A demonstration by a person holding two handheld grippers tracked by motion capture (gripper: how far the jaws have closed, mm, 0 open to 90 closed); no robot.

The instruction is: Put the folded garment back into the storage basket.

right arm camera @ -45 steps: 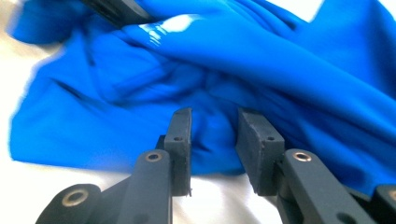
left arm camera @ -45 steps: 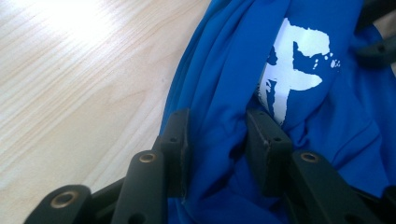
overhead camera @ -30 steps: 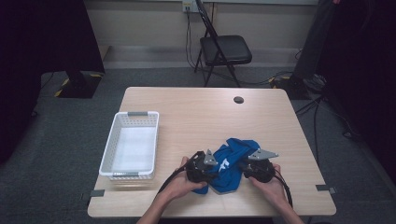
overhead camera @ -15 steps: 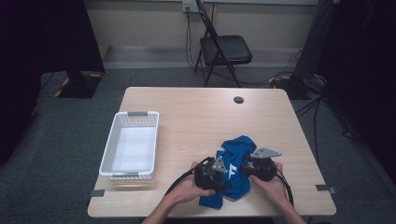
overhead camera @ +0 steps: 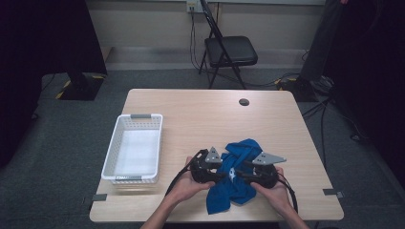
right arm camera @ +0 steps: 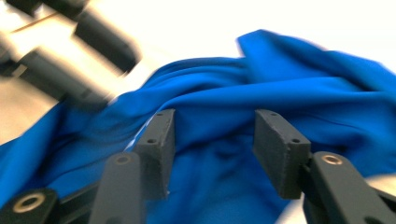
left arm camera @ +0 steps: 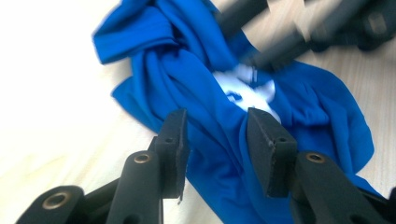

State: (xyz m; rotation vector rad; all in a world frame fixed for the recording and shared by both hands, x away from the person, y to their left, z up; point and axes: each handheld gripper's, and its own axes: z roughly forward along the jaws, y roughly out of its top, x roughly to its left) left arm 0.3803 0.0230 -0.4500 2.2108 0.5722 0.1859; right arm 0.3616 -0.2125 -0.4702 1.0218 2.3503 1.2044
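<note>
With both jaws just easing apart, your left hand-held gripper [left arm camera: 215,135] and right hand-held gripper [right arm camera: 212,140] straddle folds of the crumpled blue shirt [overhead camera: 236,174] at the counter's [overhead camera: 200,112] near edge, so it may slip free and unfold.

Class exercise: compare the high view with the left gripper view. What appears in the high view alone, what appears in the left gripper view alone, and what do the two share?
The high view alone takes in the white basket left of the work, a folding chair beyond the table, and the person's left hand.

The left gripper view alone shows, close up, the left gripper with its jaws apart astride a fold, having just been opening, and the white print in detail.

Both show the crumpled blue garment and the right gripper reaching into it.
</note>
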